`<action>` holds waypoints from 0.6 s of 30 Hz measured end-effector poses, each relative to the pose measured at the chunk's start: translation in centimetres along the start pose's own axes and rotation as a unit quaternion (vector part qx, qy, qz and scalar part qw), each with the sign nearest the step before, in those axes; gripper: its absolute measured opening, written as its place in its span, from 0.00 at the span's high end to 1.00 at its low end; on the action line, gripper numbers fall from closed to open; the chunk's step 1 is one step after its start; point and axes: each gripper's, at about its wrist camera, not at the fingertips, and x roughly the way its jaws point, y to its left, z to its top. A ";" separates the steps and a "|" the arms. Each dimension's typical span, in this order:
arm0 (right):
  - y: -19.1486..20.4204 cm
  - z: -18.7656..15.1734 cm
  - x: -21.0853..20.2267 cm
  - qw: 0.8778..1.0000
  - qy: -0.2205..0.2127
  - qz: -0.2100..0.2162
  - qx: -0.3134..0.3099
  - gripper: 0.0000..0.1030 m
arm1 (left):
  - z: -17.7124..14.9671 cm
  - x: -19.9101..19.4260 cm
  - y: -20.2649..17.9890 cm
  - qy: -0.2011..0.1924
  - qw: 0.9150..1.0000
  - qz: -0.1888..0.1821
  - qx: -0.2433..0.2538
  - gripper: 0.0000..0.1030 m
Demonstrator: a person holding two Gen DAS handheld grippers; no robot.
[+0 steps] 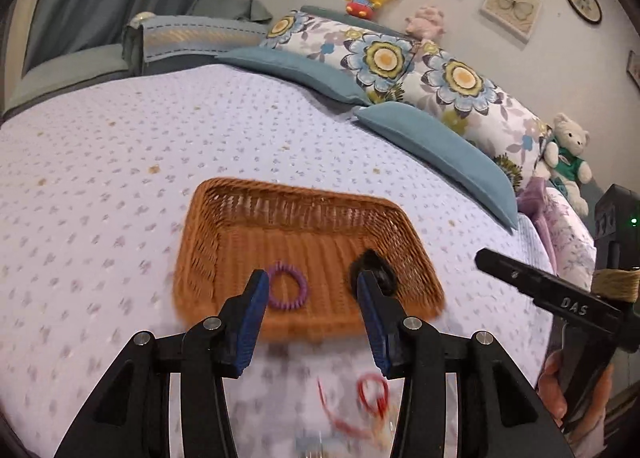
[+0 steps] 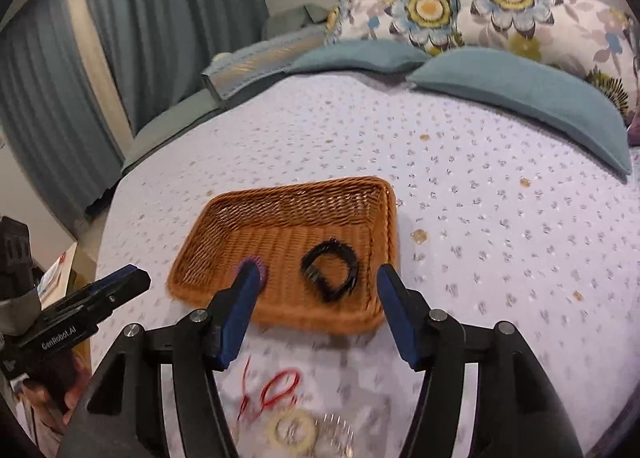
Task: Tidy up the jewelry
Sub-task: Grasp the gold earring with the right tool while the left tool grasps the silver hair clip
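A brown wicker basket (image 1: 240,218) (image 2: 224,258) lies on the bed. In it are a purple coil bracelet (image 1: 298,300) (image 2: 262,268) and a black bracelet (image 1: 386,278) (image 2: 332,270). My left gripper (image 1: 312,290) is open and empty above the basket's near edge. My right gripper (image 2: 316,282) is open and empty above the near edge too. On the bedspread in front of the basket lie a red cord piece (image 1: 372,394) (image 2: 280,386), a beige ring bracelet (image 2: 290,428) and a silvery bracelet (image 2: 334,434), all blurred.
Lilac dotted bedspread (image 1: 120,178) (image 2: 500,218). Teal pillows (image 1: 440,146) (image 2: 520,94) and floral pillows (image 1: 384,54) at the head. Plush toys (image 1: 568,154) at the right. The other gripper shows at each view's side (image 1: 540,286) (image 2: 92,298).
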 end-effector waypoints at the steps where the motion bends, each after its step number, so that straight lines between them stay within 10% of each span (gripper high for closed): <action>1: 0.5 -0.6 -0.6 1.000 0.002 0.003 -0.006 0.38 | -0.6 -1.0 -0.1 -0.001 1.000 0.003 -0.002 0.54; 18: 3.1 -11.6 0.4 0.991 0.104 0.068 -0.059 0.38 | -13.6 -4.7 0.4 0.076 0.993 0.025 -0.085 0.54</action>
